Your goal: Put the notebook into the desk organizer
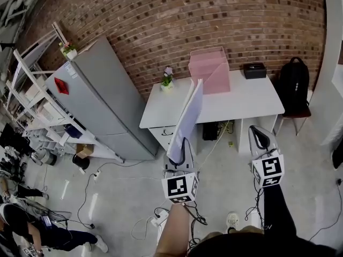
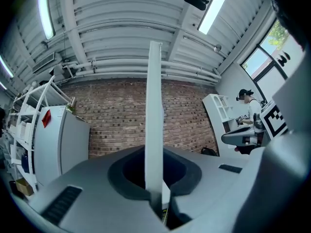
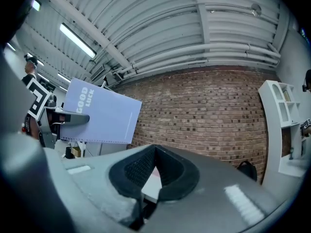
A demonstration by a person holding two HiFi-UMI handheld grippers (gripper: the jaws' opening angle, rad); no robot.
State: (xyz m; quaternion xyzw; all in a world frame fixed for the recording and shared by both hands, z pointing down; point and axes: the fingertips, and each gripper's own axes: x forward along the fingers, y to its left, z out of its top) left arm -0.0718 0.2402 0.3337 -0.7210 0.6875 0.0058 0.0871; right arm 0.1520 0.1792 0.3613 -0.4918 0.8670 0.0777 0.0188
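Left tool [image 1: 180,153] is clamped on the notebook [image 1: 187,116], which is held upright in the air, short of the white counter [image 1: 252,98]. Pink desk organizer [image 1: 210,68] sits on the counter, at the notebook's 1 o'clock. Right tool [image 1: 259,135] at 3 o'clock, jaws together.

The front half of the white surface [image 1: 252,101] lies bare, open to a reach from the floor [image 1: 225,170] side. Along its back edge stand 3 obstacles: a small potted plant [image 1: 167,81] at the left corner, the pink organizer [image 1: 210,71] in the middle, open at the top, and a black box [image 1: 254,70] to the right, with gaps between them. The brick wall [image 1: 214,20] closes off the rear. A grey refrigerator [image 1: 102,95] blocks the left flank, a backpack [image 1: 293,82] on a chair [image 1: 296,113] the right. Cables [image 1: 124,163] trail over the floor.
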